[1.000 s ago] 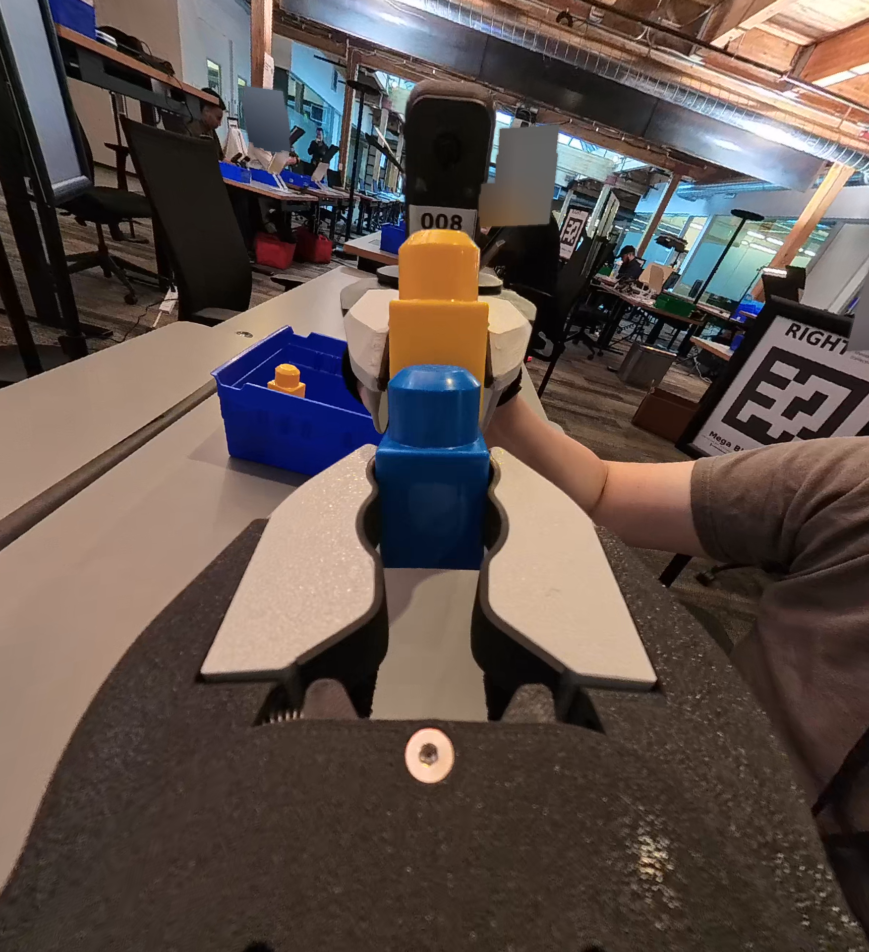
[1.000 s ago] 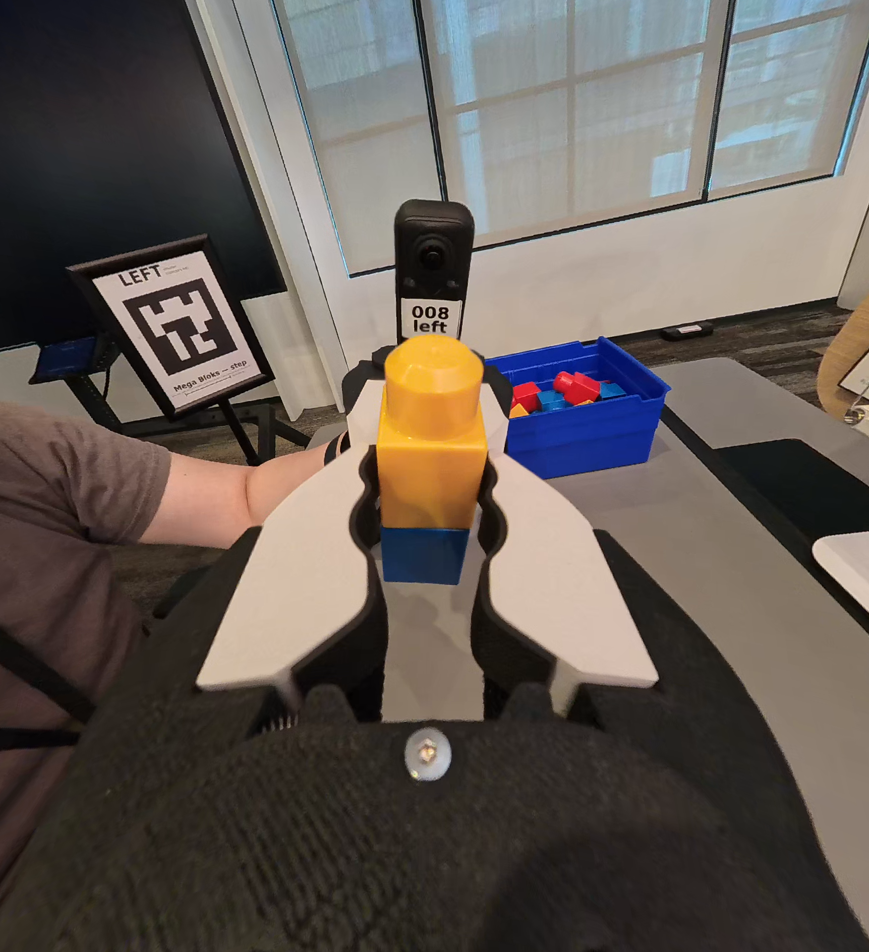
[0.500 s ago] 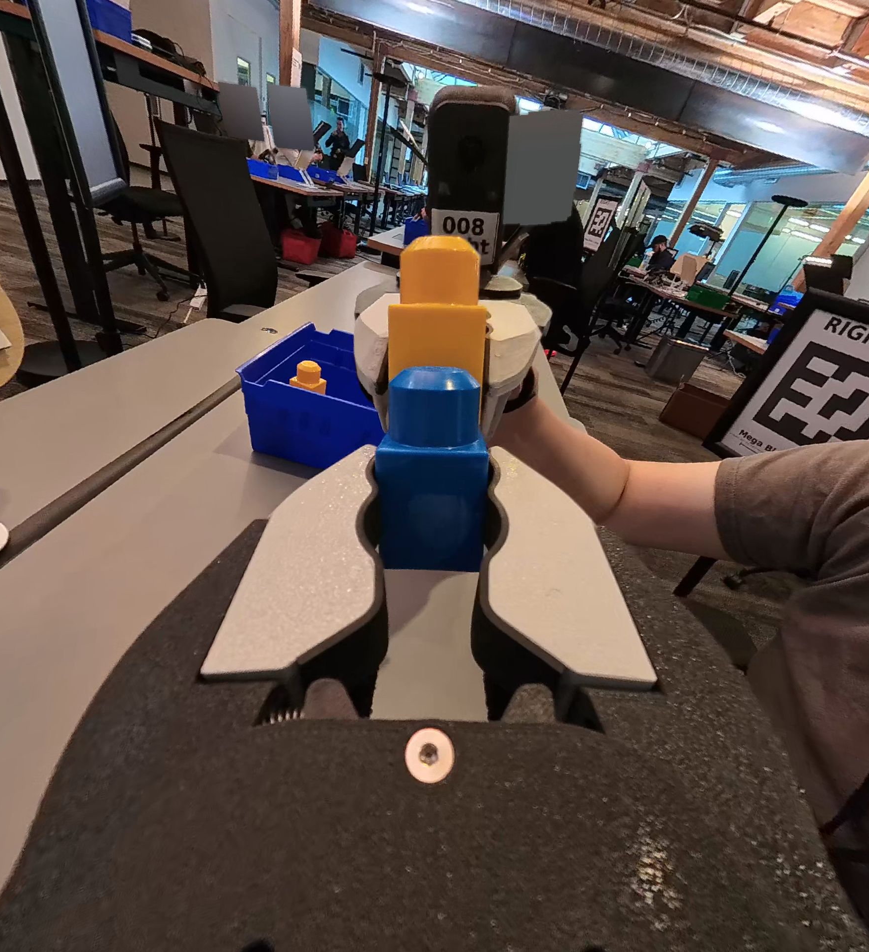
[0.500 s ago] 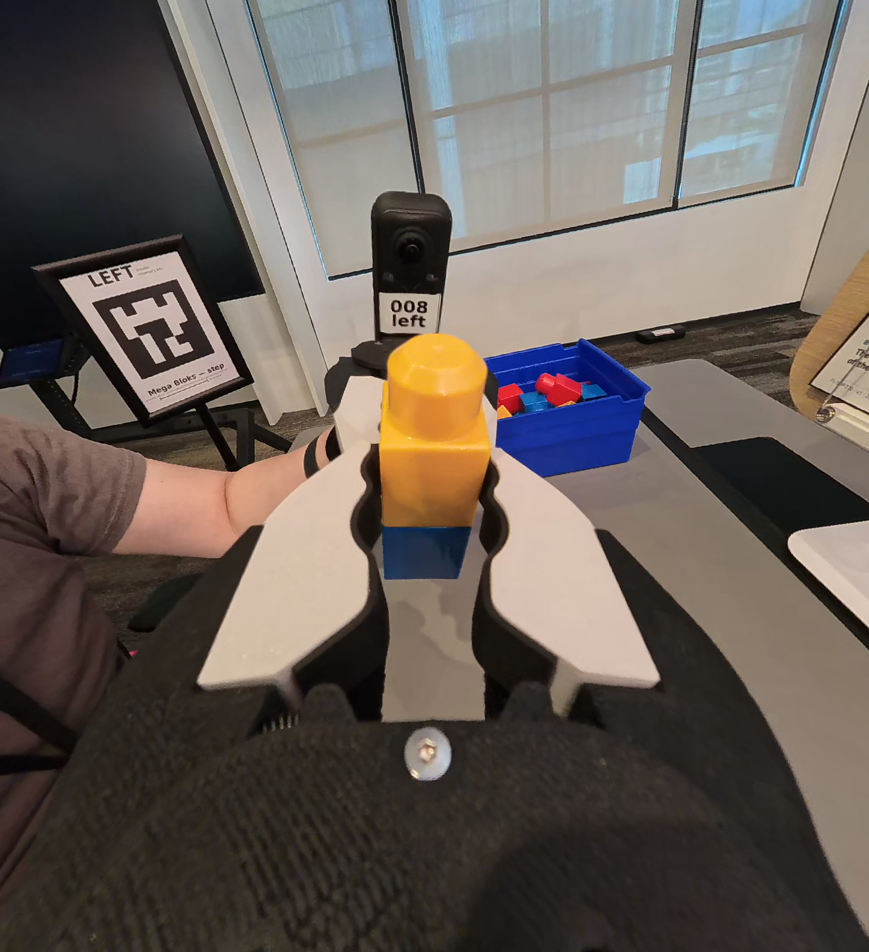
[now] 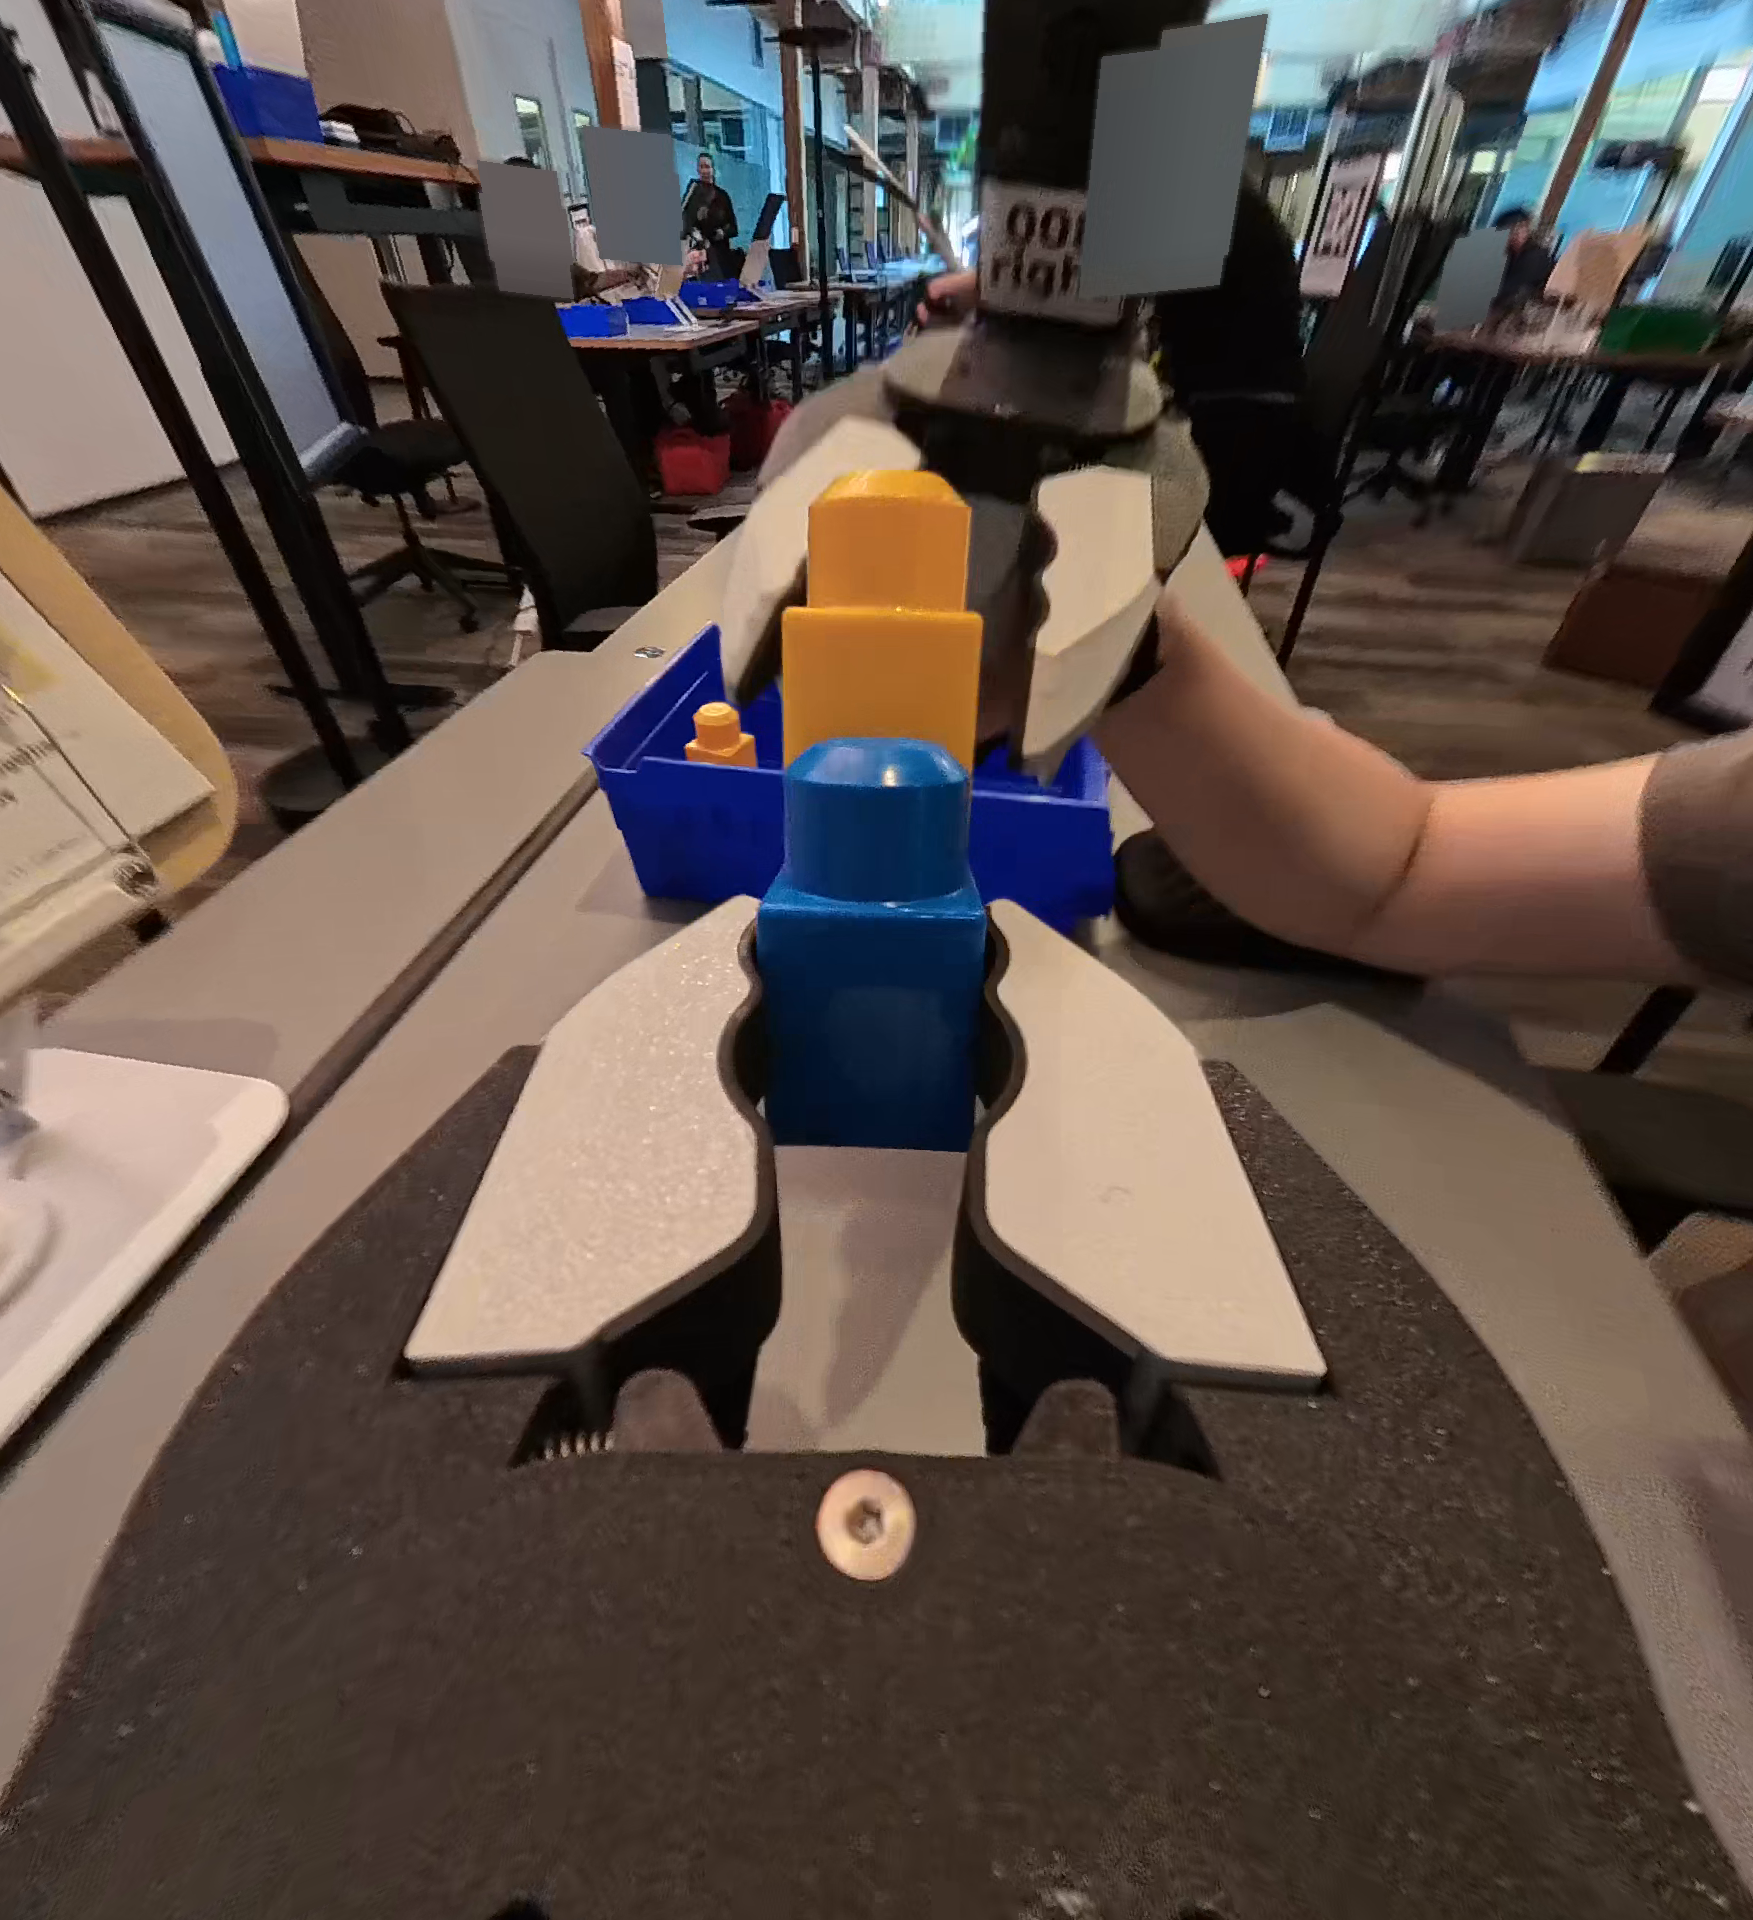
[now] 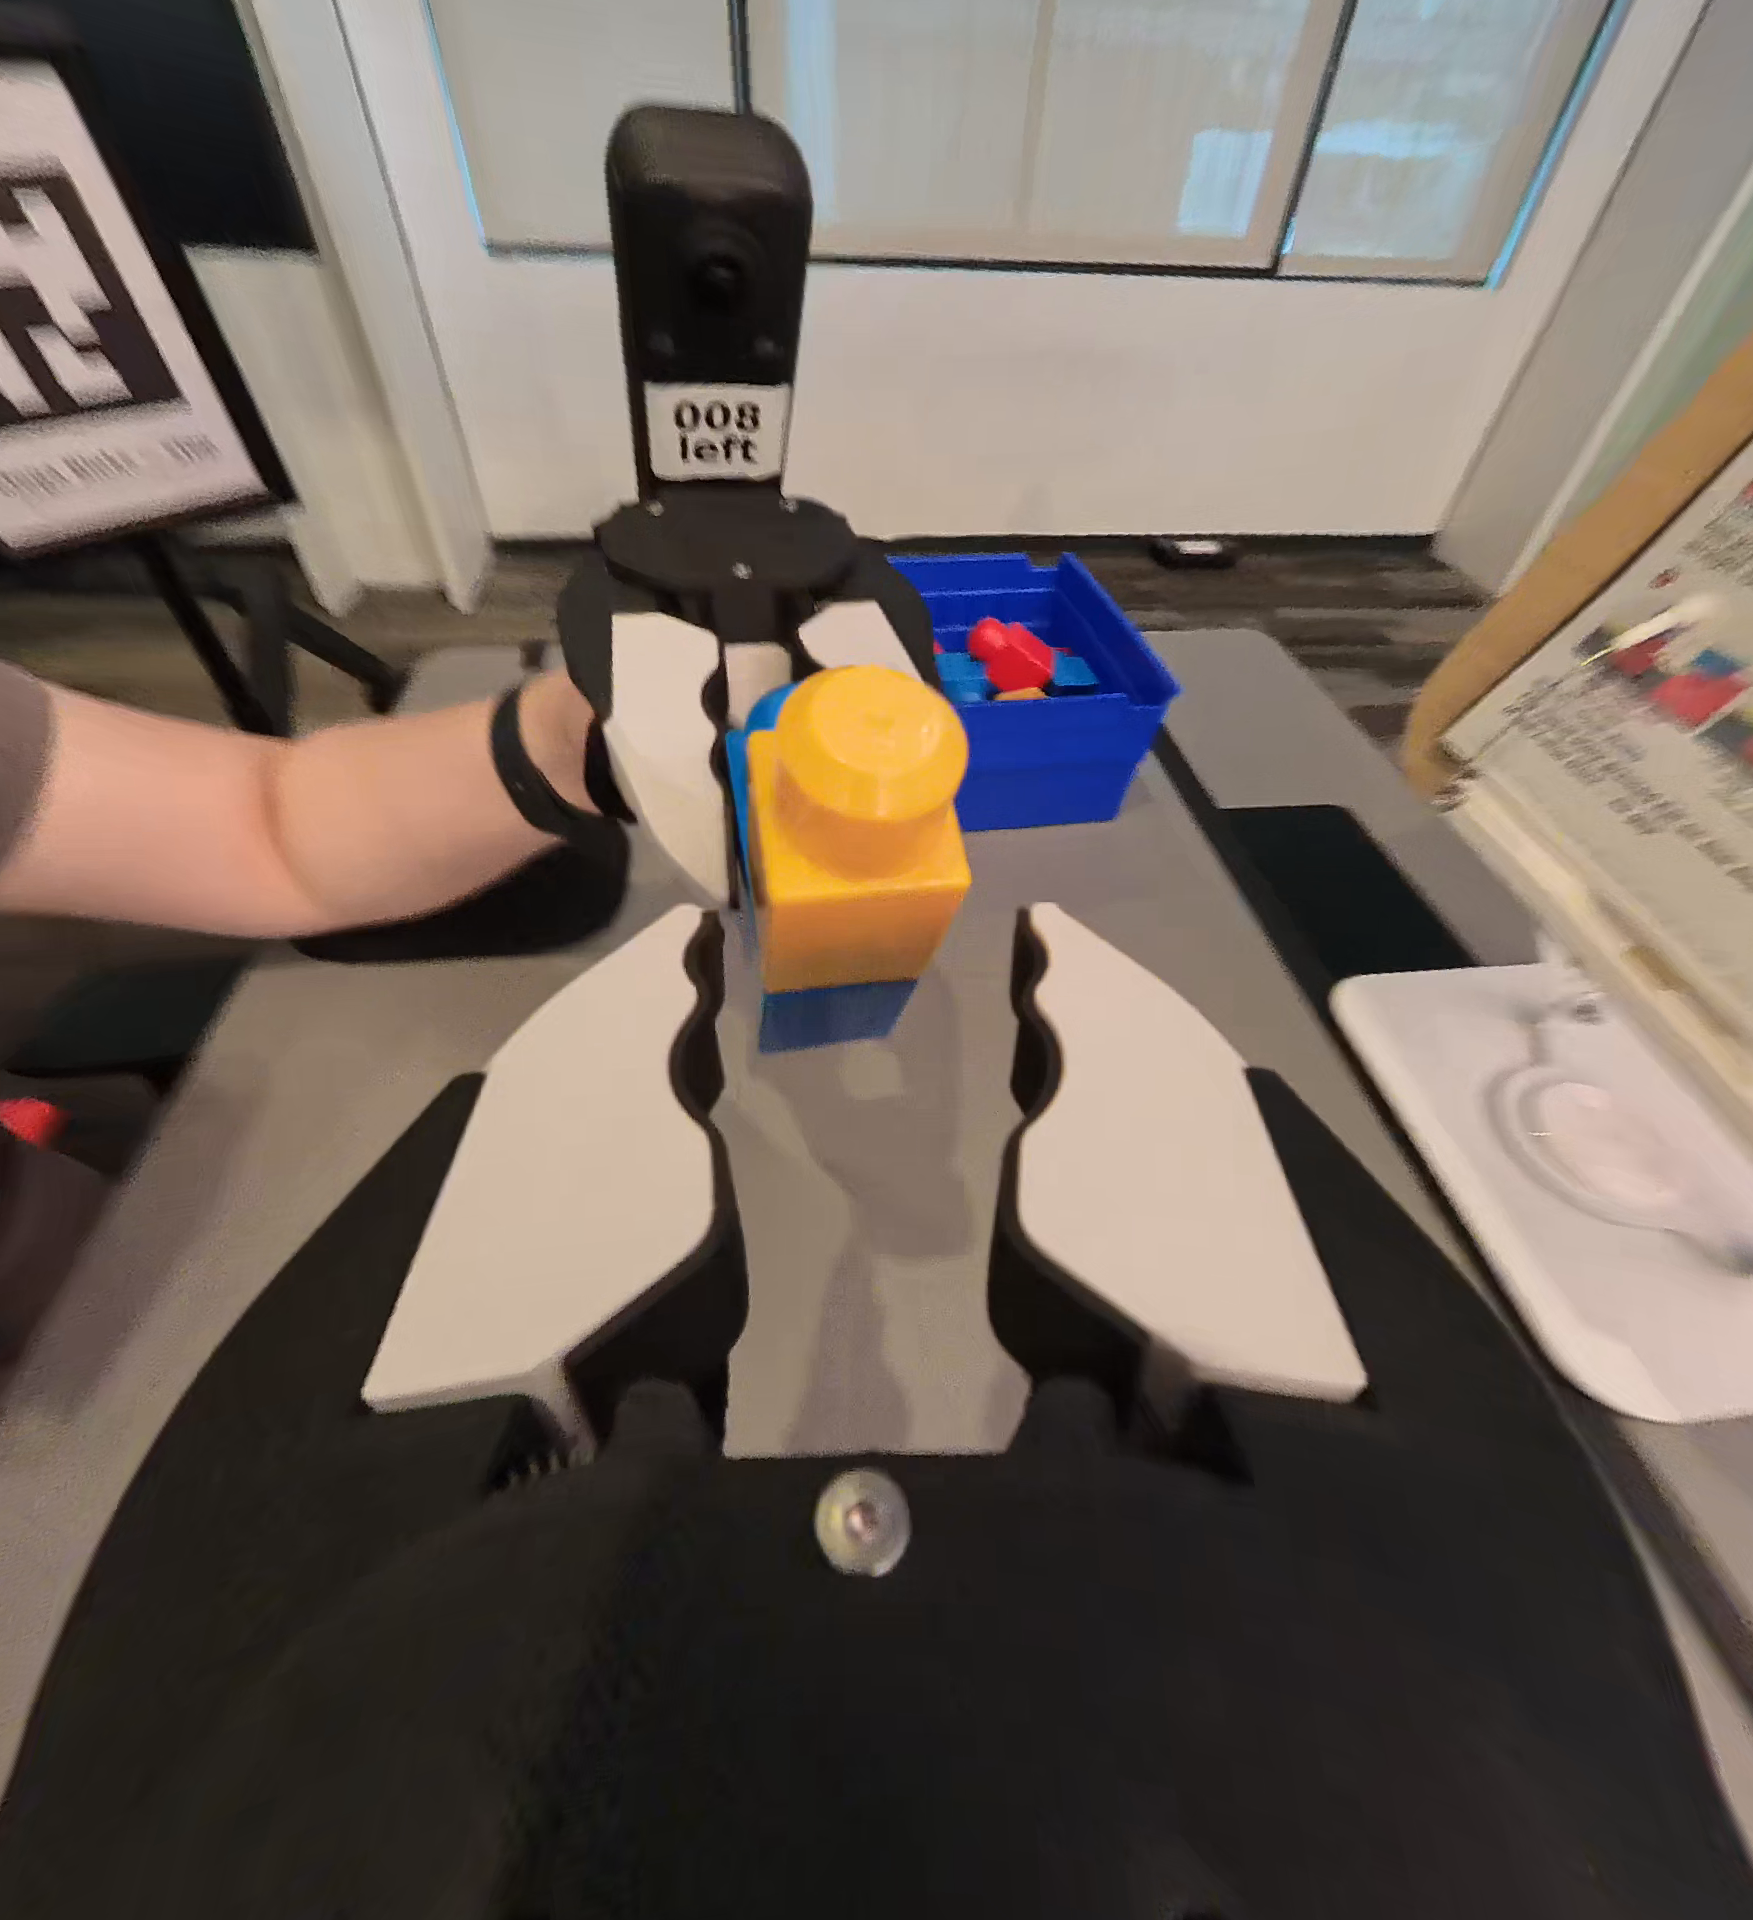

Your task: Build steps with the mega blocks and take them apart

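Bright daylight; edges blurred, perhaps from motion.

left claw (image 5: 872, 1023) clamped, right claw (image 6: 861, 997) (wide) apart

My two wrist cameras face each other close across the surface (image 5: 352, 935), each looking along its own gripper; both share the stacked blocks (image 6: 856, 862) between them.

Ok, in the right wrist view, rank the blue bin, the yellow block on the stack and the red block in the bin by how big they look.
1. Blue bin, though it sits farther back.
2. Yellow block, closer to the camera, so its look is inflated.
3. Red block, clearly smallest, far off and partly hidden.
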A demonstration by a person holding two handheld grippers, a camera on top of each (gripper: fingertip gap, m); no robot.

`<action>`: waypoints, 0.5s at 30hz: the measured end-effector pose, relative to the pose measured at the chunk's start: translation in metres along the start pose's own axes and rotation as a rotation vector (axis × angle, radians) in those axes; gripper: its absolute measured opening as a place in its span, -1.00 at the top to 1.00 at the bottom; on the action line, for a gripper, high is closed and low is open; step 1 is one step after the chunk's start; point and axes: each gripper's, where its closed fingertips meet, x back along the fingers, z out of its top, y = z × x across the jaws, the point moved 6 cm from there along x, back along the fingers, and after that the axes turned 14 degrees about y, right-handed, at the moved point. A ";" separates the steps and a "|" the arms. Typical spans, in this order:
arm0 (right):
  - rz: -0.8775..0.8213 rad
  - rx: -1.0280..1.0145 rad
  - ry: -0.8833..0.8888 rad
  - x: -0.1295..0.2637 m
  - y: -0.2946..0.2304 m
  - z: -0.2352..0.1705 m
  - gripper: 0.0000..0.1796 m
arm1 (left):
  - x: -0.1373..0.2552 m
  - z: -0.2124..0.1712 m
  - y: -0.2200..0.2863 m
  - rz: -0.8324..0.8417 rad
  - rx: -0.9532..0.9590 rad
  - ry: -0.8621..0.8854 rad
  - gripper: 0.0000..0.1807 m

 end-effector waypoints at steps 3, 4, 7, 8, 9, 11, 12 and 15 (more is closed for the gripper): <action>-0.025 0.175 -0.021 0.008 -0.010 0.011 0.36 | 0.004 0.001 0.008 -0.041 -0.153 -0.056 0.60; -0.009 0.198 -0.032 0.008 -0.015 0.012 0.35 | 0.004 0.000 0.012 -0.061 -0.192 -0.074 0.60; 0.035 0.213 -0.089 0.005 -0.024 0.008 0.35 | 0.002 -0.002 0.021 -0.103 -0.264 -0.100 0.60; 0.048 0.216 -0.116 0.004 -0.026 0.005 0.34 | 0.001 -0.003 0.023 -0.111 -0.266 -0.110 0.60; 0.059 0.221 -0.137 0.002 -0.028 0.002 0.35 | 0.000 -0.004 0.023 -0.114 -0.277 -0.125 0.60; 0.067 0.243 -0.158 -0.001 -0.030 -0.001 0.36 | 0.000 -0.009 0.022 -0.094 -0.326 -0.164 0.60; 0.079 0.265 -0.165 -0.002 -0.033 -0.001 0.44 | 0.000 -0.010 0.021 -0.079 -0.345 -0.170 0.60; 0.076 0.386 -0.187 -0.004 -0.040 0.000 0.60 | 0.002 -0.008 0.022 -0.068 -0.396 -0.152 0.59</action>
